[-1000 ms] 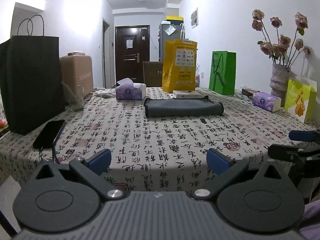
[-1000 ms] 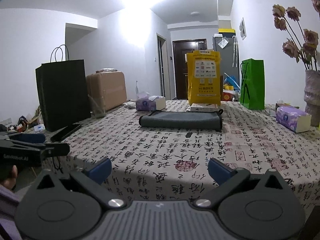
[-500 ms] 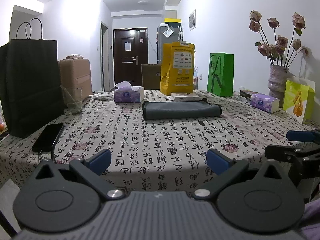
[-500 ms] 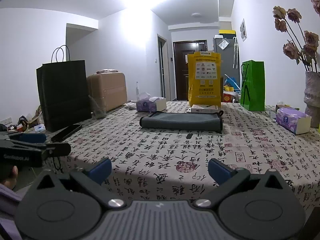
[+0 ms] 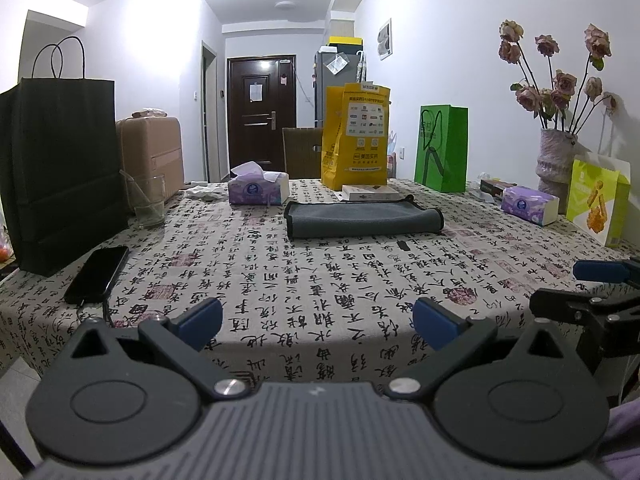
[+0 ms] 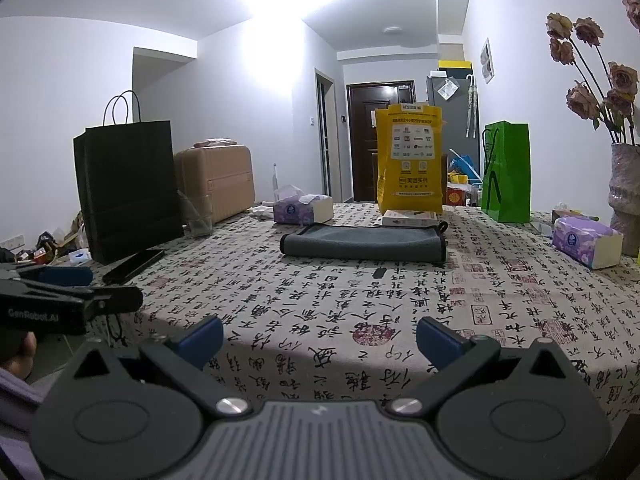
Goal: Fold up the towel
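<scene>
We hold both grippers at the near edge of the table [image 5: 360, 280], well short of the work. Our left gripper [image 5: 318, 318] has its blue-padded fingers spread wide with nothing between them, and our right gripper [image 6: 319, 334] stands the same way — wide apart, holding nothing. Each shows up from the side in the other's view: the right one at the right margin of the left wrist view, the left one at the left margin of the right wrist view.

The towel [image 5: 362, 221], a grey cloth with dark edging, lies folded flat near the middle of the table on the tablecloth [image 6: 360, 300] printed with black characters, well apart from both grippers. Just behind it sits a flat box [image 5: 370, 193], and behind that a yellow bag [image 5: 356, 142] stands upright. A small dark object [image 5: 402, 246] lies on the cloth just in front of the towel's right end.

To our left stand a black paper bag [image 5: 60, 168] and a clear glass [image 5: 146, 200], with a phone [image 5: 98, 274] lying flat near the table edge. A tissue box [image 5: 258, 188] sits left of the towel — a second tissue pack [image 5: 528, 205], a green bag [image 5: 442, 148] and a vase [image 5: 554, 160] of dried roses are on the right.
</scene>
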`<state>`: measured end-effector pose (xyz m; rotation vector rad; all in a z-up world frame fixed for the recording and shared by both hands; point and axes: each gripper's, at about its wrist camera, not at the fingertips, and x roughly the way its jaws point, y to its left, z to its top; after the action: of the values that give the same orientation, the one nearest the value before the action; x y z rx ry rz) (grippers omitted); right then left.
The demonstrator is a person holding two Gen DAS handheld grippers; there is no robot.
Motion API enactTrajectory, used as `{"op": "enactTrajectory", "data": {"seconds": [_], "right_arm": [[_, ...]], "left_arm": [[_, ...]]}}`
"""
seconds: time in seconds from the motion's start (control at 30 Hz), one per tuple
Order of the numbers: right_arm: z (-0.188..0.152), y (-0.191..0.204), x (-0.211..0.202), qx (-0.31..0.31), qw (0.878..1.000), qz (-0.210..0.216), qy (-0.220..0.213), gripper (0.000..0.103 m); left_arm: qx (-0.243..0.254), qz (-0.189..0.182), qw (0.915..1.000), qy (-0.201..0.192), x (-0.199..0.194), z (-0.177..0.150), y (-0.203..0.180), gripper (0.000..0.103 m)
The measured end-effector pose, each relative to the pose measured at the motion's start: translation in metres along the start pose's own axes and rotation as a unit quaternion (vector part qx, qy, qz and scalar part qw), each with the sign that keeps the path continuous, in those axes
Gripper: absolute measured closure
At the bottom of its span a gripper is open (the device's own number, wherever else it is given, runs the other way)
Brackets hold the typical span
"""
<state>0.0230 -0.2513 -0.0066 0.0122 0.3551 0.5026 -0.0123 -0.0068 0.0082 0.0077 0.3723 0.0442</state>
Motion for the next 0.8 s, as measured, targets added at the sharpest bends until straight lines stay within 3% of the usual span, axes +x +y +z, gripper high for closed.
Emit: {"op": "enactTrajectory", "data": {"seconds": [0.8], "right_arm": [[-0.0005,0.0015,0.0007,0.003,1.0,-0.001,0.002,0.0]], "left_arm": [[0.0,0.0,1.0,0.002,0.0,-0.0008,-0.0009,0.0]]}}
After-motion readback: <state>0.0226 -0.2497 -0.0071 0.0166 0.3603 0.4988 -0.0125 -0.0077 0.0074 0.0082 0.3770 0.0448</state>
